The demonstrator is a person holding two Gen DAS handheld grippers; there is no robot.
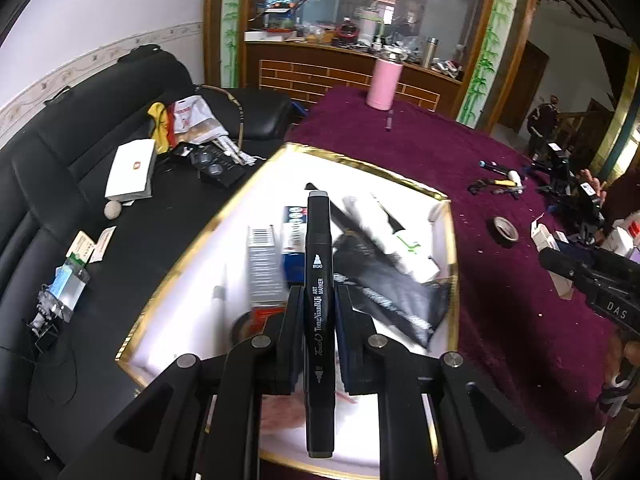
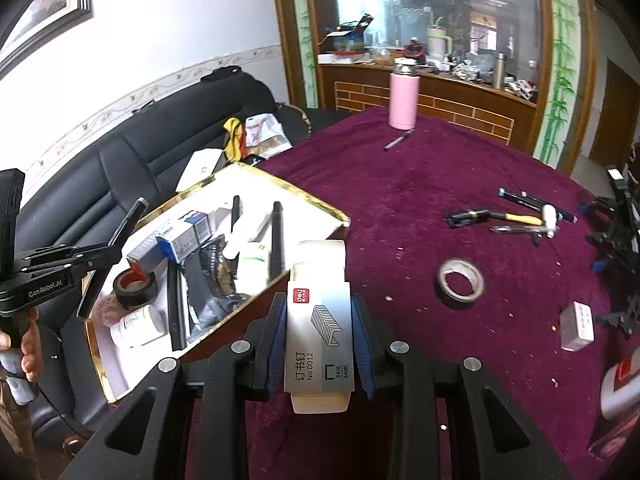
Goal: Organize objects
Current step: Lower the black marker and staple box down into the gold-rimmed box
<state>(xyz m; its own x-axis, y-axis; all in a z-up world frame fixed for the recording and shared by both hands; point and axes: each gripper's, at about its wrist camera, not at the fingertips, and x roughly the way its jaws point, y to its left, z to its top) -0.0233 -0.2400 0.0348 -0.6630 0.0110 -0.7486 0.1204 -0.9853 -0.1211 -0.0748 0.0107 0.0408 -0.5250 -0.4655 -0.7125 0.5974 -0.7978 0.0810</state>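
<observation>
We judge both loads light and rigid: left tongs (image 1: 318, 312) clamp the marker (image 1: 319, 280) mid-barrel, right tongs (image 2: 319, 336) clamp the staple box (image 2: 319, 332) across its flat sides.

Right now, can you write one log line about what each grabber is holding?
left gripper: shut on black marker, over white box | right gripper: shut on staples box

Crowded gold-rimmed tray (image 2: 304, 194) leaves bare floor only at its near corner; open purple tablecloth (image 2: 400, 184) lies between tape roll (image 2: 460, 284), pens (image 2: 516, 216) and pink bottle (image 2: 404, 96).
</observation>
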